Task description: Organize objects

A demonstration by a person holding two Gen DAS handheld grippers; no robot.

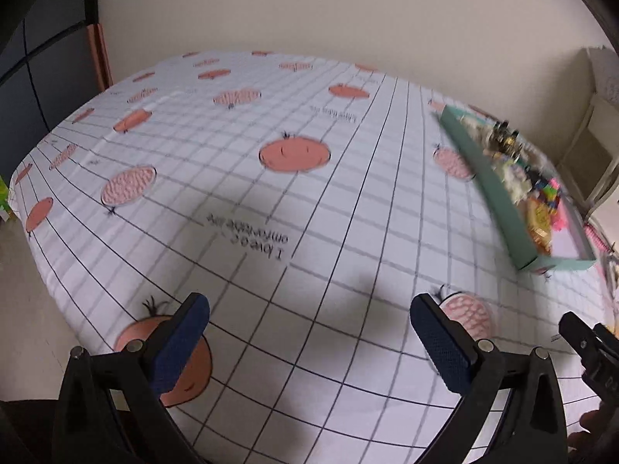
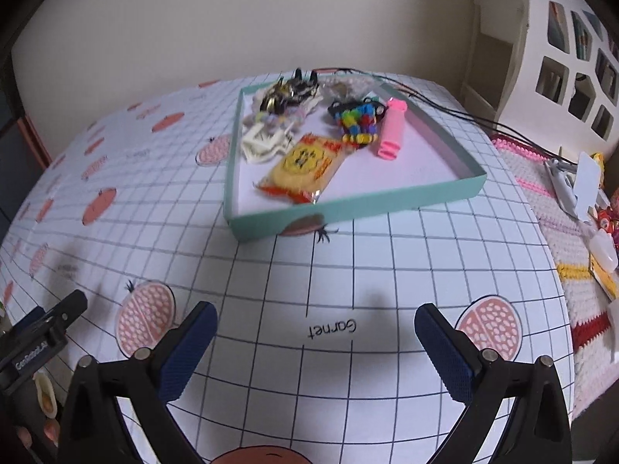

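A teal shallow box [image 2: 348, 208] sits on the gridded tablecloth ahead of my right gripper [image 2: 315, 348]. In it lie a yellow snack packet [image 2: 303, 168], a pink clip [image 2: 391, 131], a multicoloured bead toy [image 2: 358, 121], a white claw clip [image 2: 263, 143] and a dark metallic toy [image 2: 290, 91]. My right gripper is open and empty, low over the cloth in front of the box. My left gripper [image 1: 309, 342] is open and empty over bare cloth; the box [image 1: 491, 189] shows blurred at its right.
A crocheted mat [image 2: 553, 232] on the right carries nail clippers [image 2: 561, 185], a white card [image 2: 586, 185] and small packets. Black cables [image 2: 445, 108] run behind the box. A white shelf unit [image 2: 561, 58] stands at the far right.
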